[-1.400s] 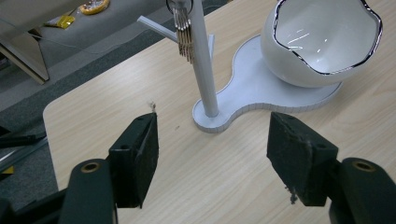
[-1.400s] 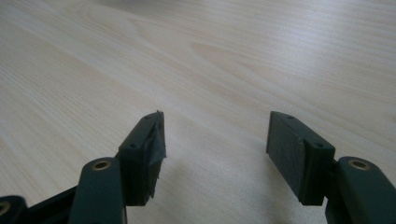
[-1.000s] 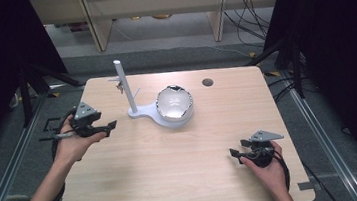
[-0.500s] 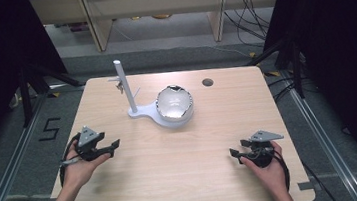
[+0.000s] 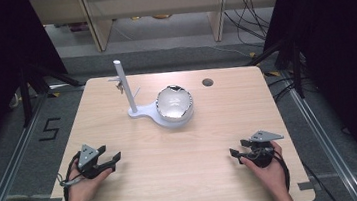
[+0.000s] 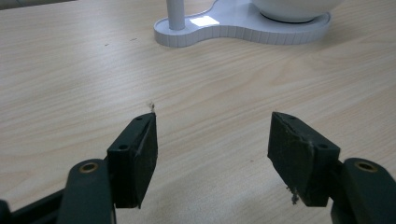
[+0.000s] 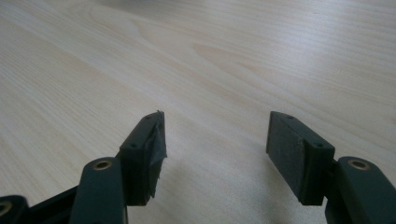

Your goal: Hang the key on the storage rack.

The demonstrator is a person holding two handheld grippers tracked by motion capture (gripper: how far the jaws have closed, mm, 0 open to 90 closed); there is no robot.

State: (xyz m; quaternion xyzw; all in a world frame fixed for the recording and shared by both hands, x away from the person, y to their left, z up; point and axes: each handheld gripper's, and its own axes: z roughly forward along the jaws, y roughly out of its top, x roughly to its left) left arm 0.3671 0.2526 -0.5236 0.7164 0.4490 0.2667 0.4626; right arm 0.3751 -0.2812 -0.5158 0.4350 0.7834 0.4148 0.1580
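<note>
Jaws stood apart and empty on both the left gripper [image 5: 107, 160] and right gripper [image 5: 237, 152], low over the near worktop [image 5: 183, 165], while the white stand [image 5: 140, 112] with its bowl [image 5: 174, 103] lay ahead, nearer the left gripper.

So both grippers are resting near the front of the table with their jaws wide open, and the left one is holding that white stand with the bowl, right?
Not quite. The left gripper holds nothing: the left gripper view shows its open jaws over bare table, the white stand well beyond them. The right gripper is open too.
</note>
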